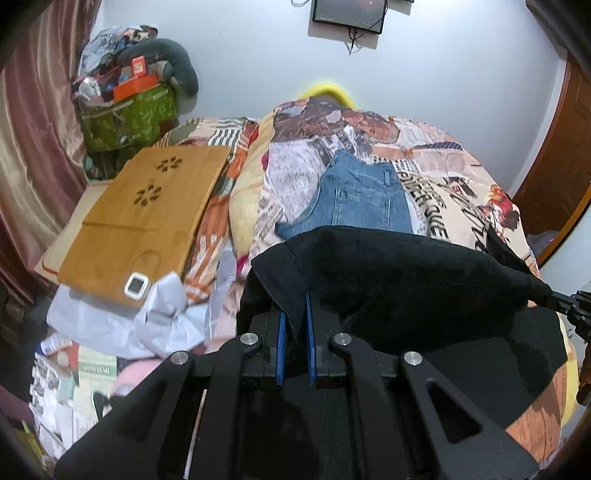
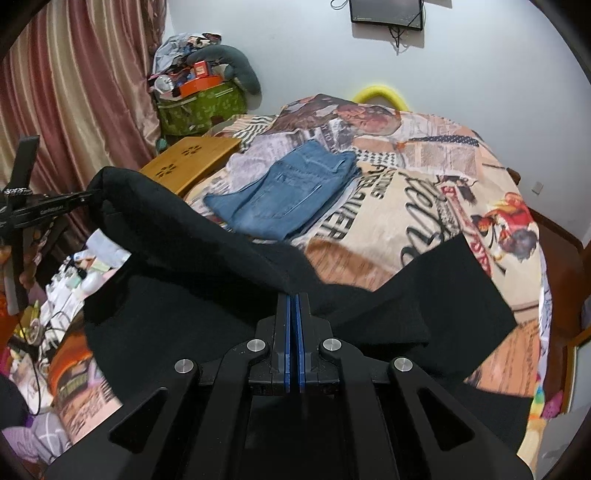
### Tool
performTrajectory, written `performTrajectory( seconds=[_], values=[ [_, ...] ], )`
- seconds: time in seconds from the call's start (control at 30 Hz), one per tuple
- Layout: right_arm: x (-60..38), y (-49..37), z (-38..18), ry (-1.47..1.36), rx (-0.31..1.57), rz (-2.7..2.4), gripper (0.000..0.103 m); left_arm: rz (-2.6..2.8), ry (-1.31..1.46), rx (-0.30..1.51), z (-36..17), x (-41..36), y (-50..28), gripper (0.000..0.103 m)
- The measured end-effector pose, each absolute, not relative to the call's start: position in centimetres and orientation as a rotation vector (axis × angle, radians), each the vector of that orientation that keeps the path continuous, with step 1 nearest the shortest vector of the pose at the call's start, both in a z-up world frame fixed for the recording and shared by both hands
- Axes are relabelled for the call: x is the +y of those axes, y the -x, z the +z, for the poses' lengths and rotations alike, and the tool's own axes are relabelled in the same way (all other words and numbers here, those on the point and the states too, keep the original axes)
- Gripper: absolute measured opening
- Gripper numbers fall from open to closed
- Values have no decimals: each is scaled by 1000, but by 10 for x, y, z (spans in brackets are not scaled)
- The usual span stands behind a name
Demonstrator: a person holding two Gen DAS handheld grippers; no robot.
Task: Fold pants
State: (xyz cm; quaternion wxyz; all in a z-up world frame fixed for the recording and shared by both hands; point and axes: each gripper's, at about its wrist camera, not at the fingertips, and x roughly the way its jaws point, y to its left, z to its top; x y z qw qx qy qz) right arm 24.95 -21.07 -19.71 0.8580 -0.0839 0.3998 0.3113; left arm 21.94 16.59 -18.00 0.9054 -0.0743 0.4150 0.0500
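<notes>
Black pants [image 1: 406, 288] hang in a sagging band between my two grippers above the bed. My left gripper [image 1: 295, 314] is shut on one edge of the black cloth, which is pinched between its blue pads. The right gripper [image 1: 565, 301] shows at the right edge, holding the far corner. In the right wrist view my right gripper [image 2: 294, 297] is shut on the pants [image 2: 207, 266], and the left gripper [image 2: 83, 197] grips the corner at the left. A lower part of the pants [image 2: 454, 295] lies flat on the bedspread. Folded blue jeans [image 2: 288, 199] lie beyond.
A newspaper-print bedspread [image 2: 424, 206] covers the bed. A wooden lap tray [image 1: 147, 218] lies at the left, with a stuffed green bag [image 1: 129, 114] behind it by the curtain [image 1: 33, 147]. Papers and clutter [image 1: 74, 369] fill the floor on the left. A screen [image 2: 386, 11] hangs on the wall.
</notes>
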Motion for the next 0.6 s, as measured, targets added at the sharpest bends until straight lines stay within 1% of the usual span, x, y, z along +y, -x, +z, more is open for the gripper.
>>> performTrajectory(
  seconds=[0.33, 0.47, 0.6],
  values=[
    [-208, -205, -239, 158, 932, 672, 2, 105, 220, 937, -232, 175, -156, 10],
    [-206, -196, -255, 140, 980, 667, 2, 105, 269, 990, -254, 180, -142, 11],
    [-206, -188, -259, 145, 988, 663, 4, 117, 242, 1038, -267, 174, -132, 14]
  ],
)
